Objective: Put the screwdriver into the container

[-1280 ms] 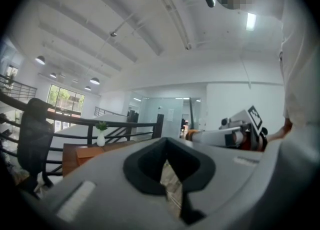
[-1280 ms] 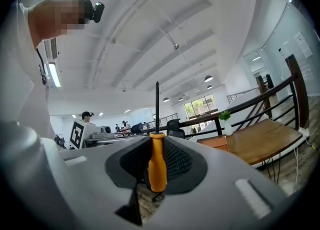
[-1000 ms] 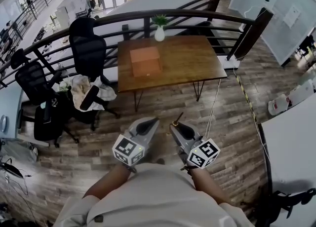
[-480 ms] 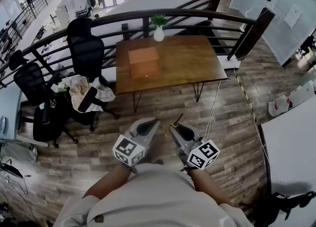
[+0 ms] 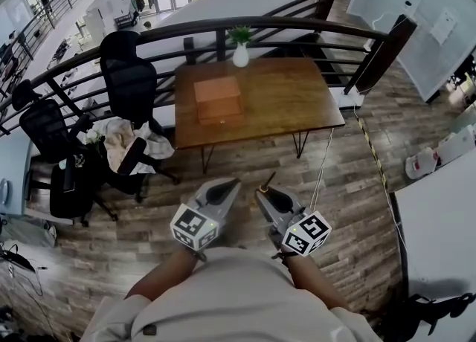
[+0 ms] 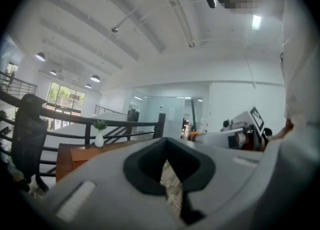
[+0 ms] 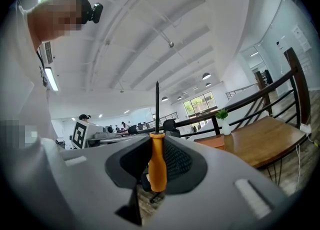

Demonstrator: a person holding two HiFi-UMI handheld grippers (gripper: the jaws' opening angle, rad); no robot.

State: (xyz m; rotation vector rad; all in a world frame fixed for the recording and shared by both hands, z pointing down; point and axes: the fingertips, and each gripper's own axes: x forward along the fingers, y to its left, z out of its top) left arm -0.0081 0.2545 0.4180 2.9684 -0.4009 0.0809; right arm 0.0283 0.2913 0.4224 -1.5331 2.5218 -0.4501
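My right gripper [image 5: 268,192] is shut on a screwdriver [image 7: 157,162]. Its orange handle sits between the pads and its dark shaft points straight up past the jaws. In the head view its tip [image 5: 266,181] pokes out ahead of the gripper. Beside it, my left gripper [image 5: 224,190] is shut with nothing in it; its jaws meet in the left gripper view [image 6: 169,163]. Both are held close to my body, above the floor. The container, a flat orange-brown box [image 5: 218,99], lies on the wooden table [image 5: 290,95], well ahead of both grippers.
A white vase with a green plant [image 5: 240,45] stands at the table's far edge. A dark curved railing [image 5: 297,24] runs behind it. Black office chairs [image 5: 130,80] and one with draped cloth [image 5: 123,140] stand to the left. A white cable [image 5: 321,162] hangs from the table.
The table and box have shifted slightly in the head view. Both grippers keep the same pose, and the screwdriver stays in the right one.
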